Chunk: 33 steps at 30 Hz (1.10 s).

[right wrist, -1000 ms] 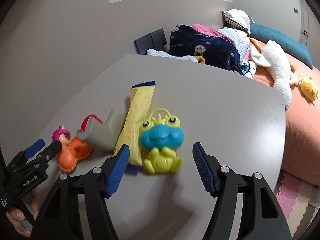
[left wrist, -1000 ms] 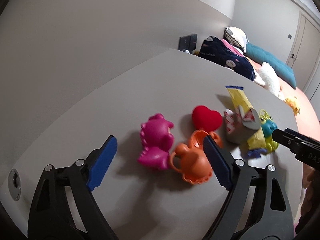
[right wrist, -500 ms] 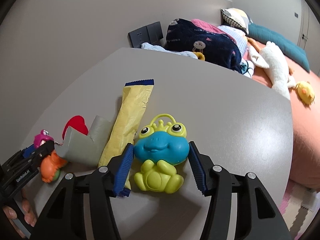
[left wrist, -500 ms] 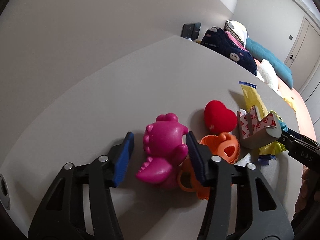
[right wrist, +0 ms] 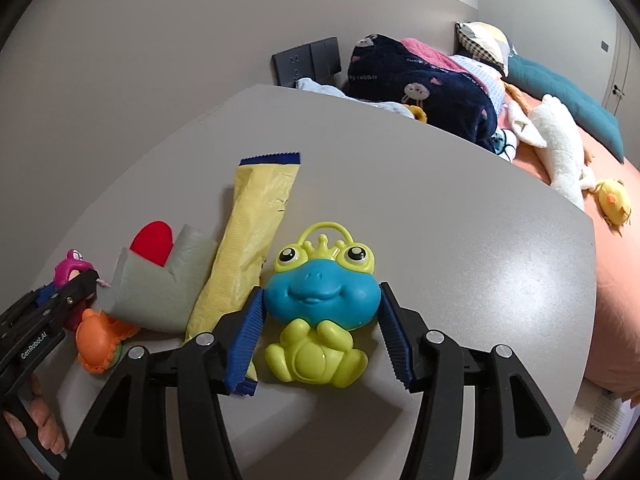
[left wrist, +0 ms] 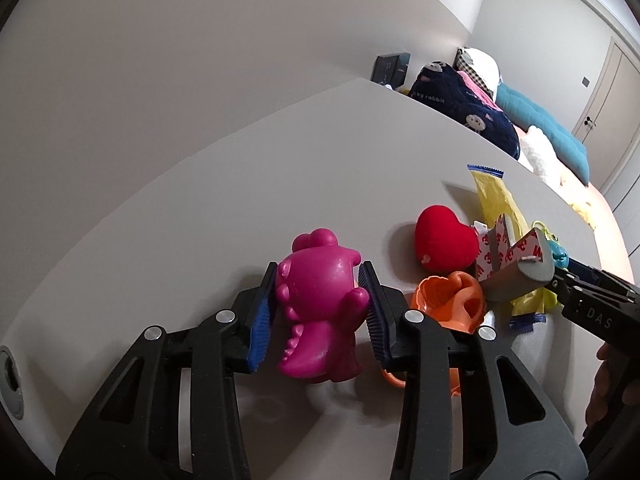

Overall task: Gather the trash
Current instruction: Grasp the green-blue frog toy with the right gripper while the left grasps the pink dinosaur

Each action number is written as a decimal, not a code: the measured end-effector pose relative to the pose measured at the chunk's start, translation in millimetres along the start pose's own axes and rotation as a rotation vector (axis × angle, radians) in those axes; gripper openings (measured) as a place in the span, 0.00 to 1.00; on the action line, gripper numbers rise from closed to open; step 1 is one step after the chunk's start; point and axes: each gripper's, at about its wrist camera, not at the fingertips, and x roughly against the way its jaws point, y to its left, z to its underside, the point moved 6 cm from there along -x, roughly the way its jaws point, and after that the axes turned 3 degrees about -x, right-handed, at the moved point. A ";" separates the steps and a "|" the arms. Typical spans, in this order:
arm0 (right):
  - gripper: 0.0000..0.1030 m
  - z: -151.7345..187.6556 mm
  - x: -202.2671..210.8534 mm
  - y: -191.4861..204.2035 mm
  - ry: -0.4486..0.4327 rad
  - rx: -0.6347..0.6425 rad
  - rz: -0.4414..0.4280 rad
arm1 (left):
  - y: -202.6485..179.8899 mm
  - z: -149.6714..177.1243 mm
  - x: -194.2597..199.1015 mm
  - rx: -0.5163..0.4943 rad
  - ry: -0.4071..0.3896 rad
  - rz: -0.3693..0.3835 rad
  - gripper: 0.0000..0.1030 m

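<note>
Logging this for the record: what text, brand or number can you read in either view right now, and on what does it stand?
"GenRobot.AI": on the black left gripper body.
"DAS": on the black right gripper body, rest cut off.
"ky rabbit": on the navy printed blanket, start hidden.
"3M": repeated red print on the grey folded tape backing.
Yellow crinkled wrapper: print too faint to read.

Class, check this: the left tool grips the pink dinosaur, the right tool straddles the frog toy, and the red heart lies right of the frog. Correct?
Not quite. In the right wrist view the red heart lies left of the frog toy, beyond the yellow wrapper. The rest stands.
</note>
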 end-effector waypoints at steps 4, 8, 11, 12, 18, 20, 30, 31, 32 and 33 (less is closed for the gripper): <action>0.55 2.2 1.3 -0.8 -0.004 -0.009 -0.012 | 1.6 0.6 6.5 0.000 -0.009 -0.002 0.38; 0.55 5.3 9.1 -4.6 -0.004 -0.030 -0.037 | 2.3 1.2 14.9 0.004 -0.021 -0.006 0.38; 0.55 9.4 18.6 -5.0 -0.006 -0.032 -0.048 | 2.8 4.0 24.7 0.009 -0.030 -0.009 0.38; 0.55 10.7 21.1 -5.2 -0.006 -0.031 -0.049 | 2.0 4.9 26.7 0.010 -0.031 -0.010 0.38; 0.55 26.9 48.4 -10.3 -0.011 -0.053 -0.080 | -6.0 20.3 48.7 0.021 -0.041 -0.002 0.38; 0.55 33.5 57.3 -11.7 -0.014 -0.061 -0.089 | -12.2 27.4 56.1 0.014 -0.039 0.001 0.38; 0.55 76.7 102.9 -18.1 -0.029 -0.070 -0.105 | -47.6 60.8 90.0 -0.028 -0.034 0.028 0.38; 0.55 80.8 107.4 -19.4 -0.032 -0.072 -0.106 | -53.1 64.8 93.7 -0.036 -0.032 0.034 0.38; 0.55 85.0 111.9 -20.9 -0.034 -0.074 -0.107 | -56.3 66.6 95.1 -0.041 -0.031 0.037 0.38; 0.55 89.6 117.0 -22.7 -0.037 -0.078 -0.108 | -60.3 69.9 97.6 -0.048 -0.030 0.043 0.38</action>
